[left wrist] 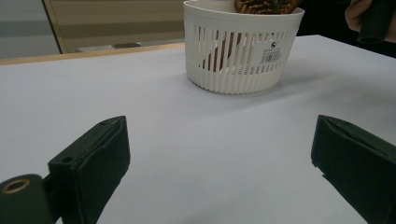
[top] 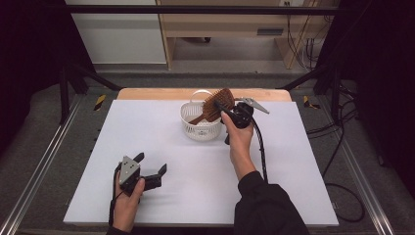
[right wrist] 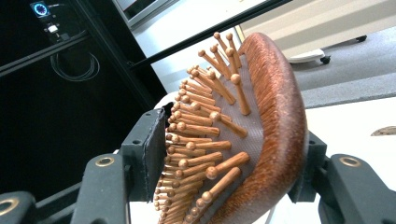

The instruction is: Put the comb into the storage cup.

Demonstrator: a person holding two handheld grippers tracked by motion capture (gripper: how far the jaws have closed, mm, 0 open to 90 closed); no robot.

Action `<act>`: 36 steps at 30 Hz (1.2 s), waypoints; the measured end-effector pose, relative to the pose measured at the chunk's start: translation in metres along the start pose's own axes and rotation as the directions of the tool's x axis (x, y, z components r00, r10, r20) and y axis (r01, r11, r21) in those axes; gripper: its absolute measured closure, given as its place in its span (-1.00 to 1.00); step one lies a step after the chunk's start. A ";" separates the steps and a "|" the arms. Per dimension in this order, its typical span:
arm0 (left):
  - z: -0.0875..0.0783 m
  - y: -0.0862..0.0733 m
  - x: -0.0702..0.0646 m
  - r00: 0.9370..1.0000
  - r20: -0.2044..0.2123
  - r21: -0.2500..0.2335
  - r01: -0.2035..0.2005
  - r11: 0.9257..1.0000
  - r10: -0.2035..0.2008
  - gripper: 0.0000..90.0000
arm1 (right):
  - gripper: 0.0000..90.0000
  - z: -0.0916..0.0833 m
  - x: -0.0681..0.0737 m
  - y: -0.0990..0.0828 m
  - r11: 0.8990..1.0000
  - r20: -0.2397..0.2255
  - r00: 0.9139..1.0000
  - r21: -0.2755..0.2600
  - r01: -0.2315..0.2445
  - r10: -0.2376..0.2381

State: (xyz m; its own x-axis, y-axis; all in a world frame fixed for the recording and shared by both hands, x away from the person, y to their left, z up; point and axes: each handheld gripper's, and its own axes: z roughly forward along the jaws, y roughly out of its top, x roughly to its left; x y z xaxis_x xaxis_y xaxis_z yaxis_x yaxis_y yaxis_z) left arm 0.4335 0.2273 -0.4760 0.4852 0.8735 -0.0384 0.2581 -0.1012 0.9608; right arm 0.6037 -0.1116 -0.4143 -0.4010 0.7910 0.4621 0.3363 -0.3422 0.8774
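Over the white slatted basket [top: 201, 122] at the far middle of the counter [top: 147, 147], I hold a wooden paddle hairbrush [top: 215, 105] in the right gripper [top: 230, 111], its oval head standing clear above the basket's rim and its handle slanting down into the basket. In the right gripper view the brush head [right wrist: 261, 130] sits between the two black fingers: the left finger pad [right wrist: 152, 149] meets the tips of the wooden pins, the right one is tucked behind the rounded back of the head. The fingers stand about half open, as wide as the head is thick, and whether they clamp it or merely bracket it I cannot tell for certain.

I judge the brush light and stiff in its wooden body, but awkward to grip this way. The pins sit in a soft cushion and will give and splay under a pad, and the polished curved back looks slippery, so the head may twist or slide. The flat sides of the head, or the handle, would be the firmer places to take hold.

The basket itself looks like thin plastic, light enough to skid if the handle catches on its wall.

Well on the near side of the basket, my left gripper [top: 147, 169] rests low over the bare counter, its fingers spread wide with nothing between them, pointing toward the basket [left wrist: 240, 51].
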 end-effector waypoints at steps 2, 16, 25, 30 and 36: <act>0.000 0.000 0.000 1.000 0.000 0.000 0.000 1.000 0.000 -0.89 | -0.10 0.000 -0.001 0.000 1.000 0.002 1.000 0.001 -0.004 0.004; 0.000 0.000 0.000 1.000 0.000 0.001 -0.001 1.000 0.001 -0.89 | -0.14 -0.002 -0.007 -0.001 1.000 0.014 1.000 0.004 -0.015 0.014; 0.000 0.000 0.000 1.000 0.002 0.000 0.000 1.000 0.000 -0.90 | -0.14 -0.002 -0.008 -0.001 1.000 0.015 1.000 0.003 -0.017 0.017; 0.000 0.000 0.000 1.000 0.002 0.002 0.000 1.000 0.000 -0.89 | -0.15 -0.002 -0.008 -0.001 1.000 0.017 1.000 0.006 -0.015 0.015; 0.000 0.000 0.000 1.000 0.002 0.000 0.001 1.000 -0.001 -0.90 | -0.15 -0.003 -0.010 -0.002 1.000 0.023 1.000 0.007 -0.019 0.019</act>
State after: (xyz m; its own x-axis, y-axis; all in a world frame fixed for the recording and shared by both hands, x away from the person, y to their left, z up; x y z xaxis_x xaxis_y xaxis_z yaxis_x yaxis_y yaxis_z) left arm 0.4336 0.2269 -0.4762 0.4869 0.8725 -0.0402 0.2591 -0.1003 0.9606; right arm 0.6046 -0.1208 -0.4203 -0.3751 0.7955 0.4759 0.3503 -0.3537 0.8673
